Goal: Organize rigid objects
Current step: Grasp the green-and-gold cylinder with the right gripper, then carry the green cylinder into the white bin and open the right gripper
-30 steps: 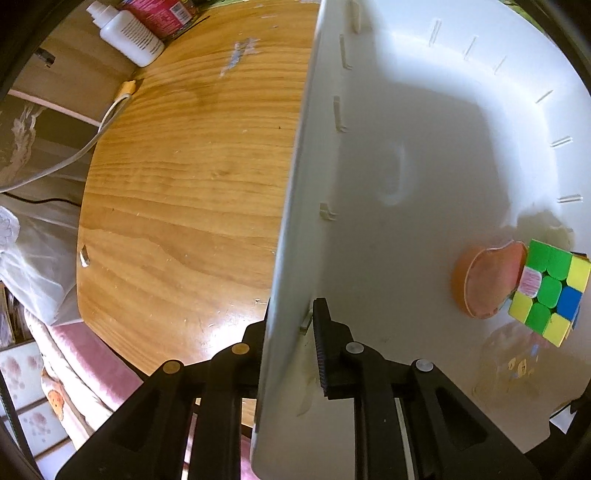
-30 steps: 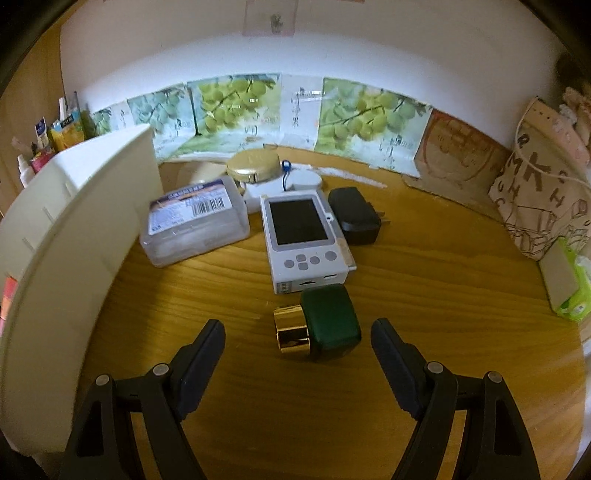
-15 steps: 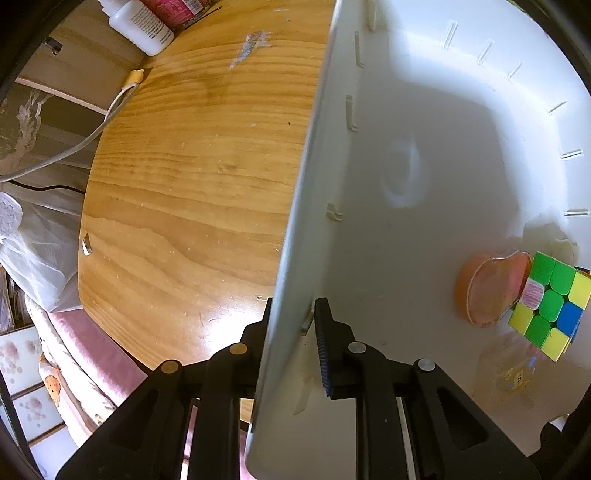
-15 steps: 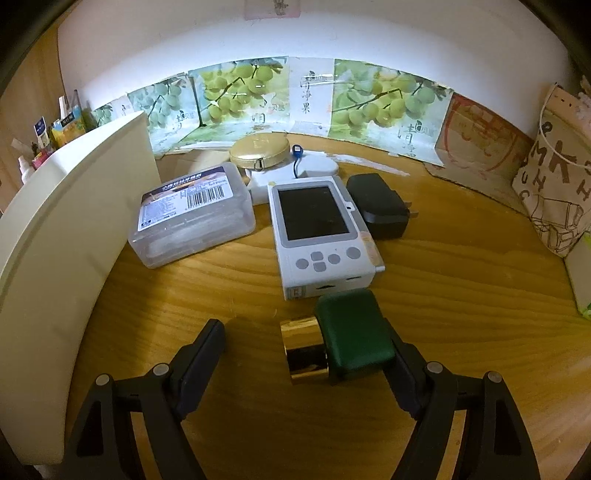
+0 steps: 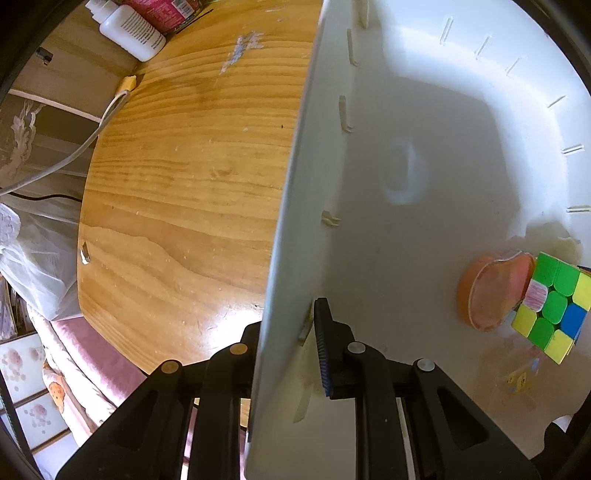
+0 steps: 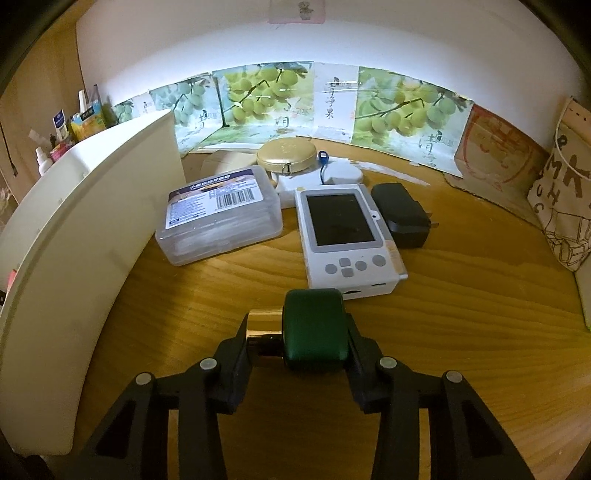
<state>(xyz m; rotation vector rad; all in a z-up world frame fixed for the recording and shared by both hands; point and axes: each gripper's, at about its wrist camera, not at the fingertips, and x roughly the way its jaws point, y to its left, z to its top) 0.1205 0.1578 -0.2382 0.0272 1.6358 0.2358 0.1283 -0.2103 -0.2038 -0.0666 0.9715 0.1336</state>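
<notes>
My left gripper is shut on the side wall of the white plastic bin. Inside the bin lie an orange round lid and a colourful puzzle cube. My right gripper is shut on the green bottle with a gold cap, low over the wooden table. The bin's wall also shows at the left of the right wrist view.
Behind the bottle lie a white handheld game console, a clear plastic box with a barcode label, a black charger and a gold round tin. A white bottle and a cable lie at the table's far left.
My right gripper moved forward around the green bottle and shut on it. My left gripper kept its hold on the bin wall and shifted slightly.
</notes>
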